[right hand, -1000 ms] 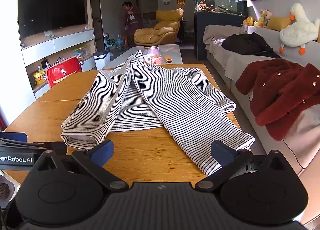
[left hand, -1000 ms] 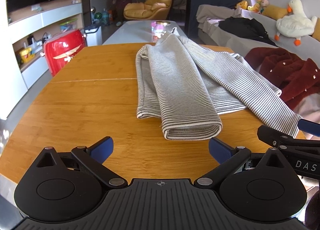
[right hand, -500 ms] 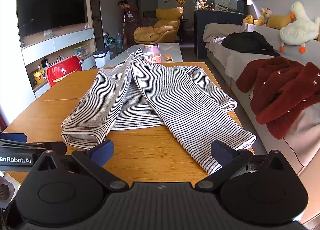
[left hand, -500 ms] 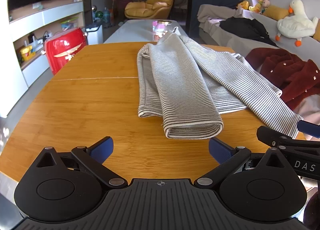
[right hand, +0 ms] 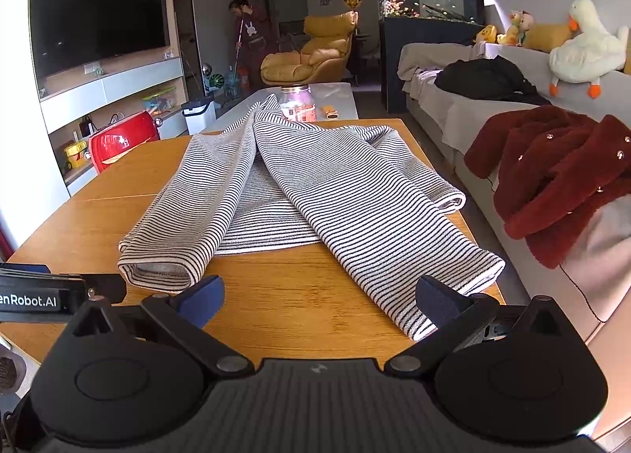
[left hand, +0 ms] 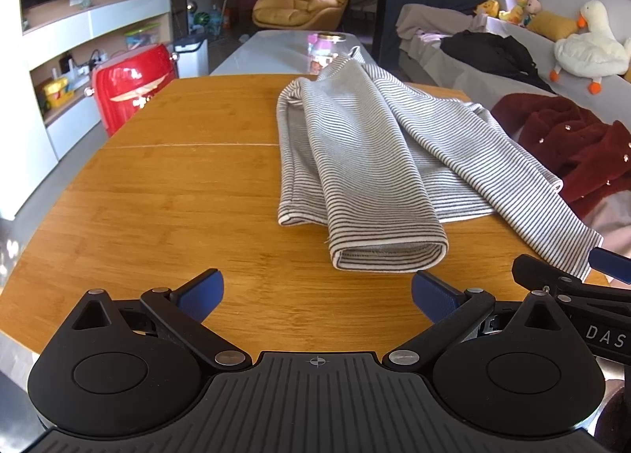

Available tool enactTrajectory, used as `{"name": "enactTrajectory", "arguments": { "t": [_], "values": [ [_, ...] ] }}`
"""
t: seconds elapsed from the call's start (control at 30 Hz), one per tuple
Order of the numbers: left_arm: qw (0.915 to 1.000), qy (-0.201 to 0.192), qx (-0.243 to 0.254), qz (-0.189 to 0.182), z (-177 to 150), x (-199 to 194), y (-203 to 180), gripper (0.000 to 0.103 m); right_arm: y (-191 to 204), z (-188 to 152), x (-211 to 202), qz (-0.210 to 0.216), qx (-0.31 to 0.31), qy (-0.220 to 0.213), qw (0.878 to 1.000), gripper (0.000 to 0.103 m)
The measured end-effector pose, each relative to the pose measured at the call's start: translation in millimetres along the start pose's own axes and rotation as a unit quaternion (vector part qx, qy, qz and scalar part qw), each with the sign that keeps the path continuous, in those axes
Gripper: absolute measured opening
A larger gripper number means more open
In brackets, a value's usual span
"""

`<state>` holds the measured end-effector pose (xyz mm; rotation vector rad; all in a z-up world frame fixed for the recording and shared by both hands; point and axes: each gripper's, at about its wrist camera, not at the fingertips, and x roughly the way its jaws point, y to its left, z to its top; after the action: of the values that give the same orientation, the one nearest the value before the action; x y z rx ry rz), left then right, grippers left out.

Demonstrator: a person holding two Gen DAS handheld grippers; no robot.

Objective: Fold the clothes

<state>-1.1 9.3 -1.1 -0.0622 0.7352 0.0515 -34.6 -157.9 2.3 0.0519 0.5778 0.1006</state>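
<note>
A grey striped garment (left hand: 370, 161) lies on the wooden table (left hand: 165, 192), both long sleeves folded in and pointing toward me. It also shows in the right wrist view (right hand: 315, 192). My left gripper (left hand: 315, 295) is open and empty, just short of the left sleeve's cuff (left hand: 390, 254). My right gripper (right hand: 319, 297) is open and empty, with the right sleeve's cuff (right hand: 453, 287) just ahead of its right finger (right hand: 441, 301). The right gripper's fingers also show at the right edge of the left wrist view (left hand: 568, 279).
A glass jar (right hand: 296, 103) stands beyond the table's far end. A red case (left hand: 130, 86) is left of the table. A sofa on the right holds a red coat (right hand: 560, 177), a black garment and a plush duck (right hand: 583, 47). A person stands far back.
Both grippers have crept slightly forward toward the sleeve cuffs. The garment has not moved. The person in the background has shifted a little.
</note>
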Motion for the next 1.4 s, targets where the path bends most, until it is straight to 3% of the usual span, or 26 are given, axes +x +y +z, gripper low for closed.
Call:
{"name": "enactTrajectory", "arguments": {
  "t": [1.4],
  "values": [
    [1.0, 0.007, 0.003, -0.002, -0.4, 0.5, -1.0, 0.103, -0.8, 0.5, 3.2, 0.035, 0.008, -0.008, 0.999, 0.103]
  ]
}}
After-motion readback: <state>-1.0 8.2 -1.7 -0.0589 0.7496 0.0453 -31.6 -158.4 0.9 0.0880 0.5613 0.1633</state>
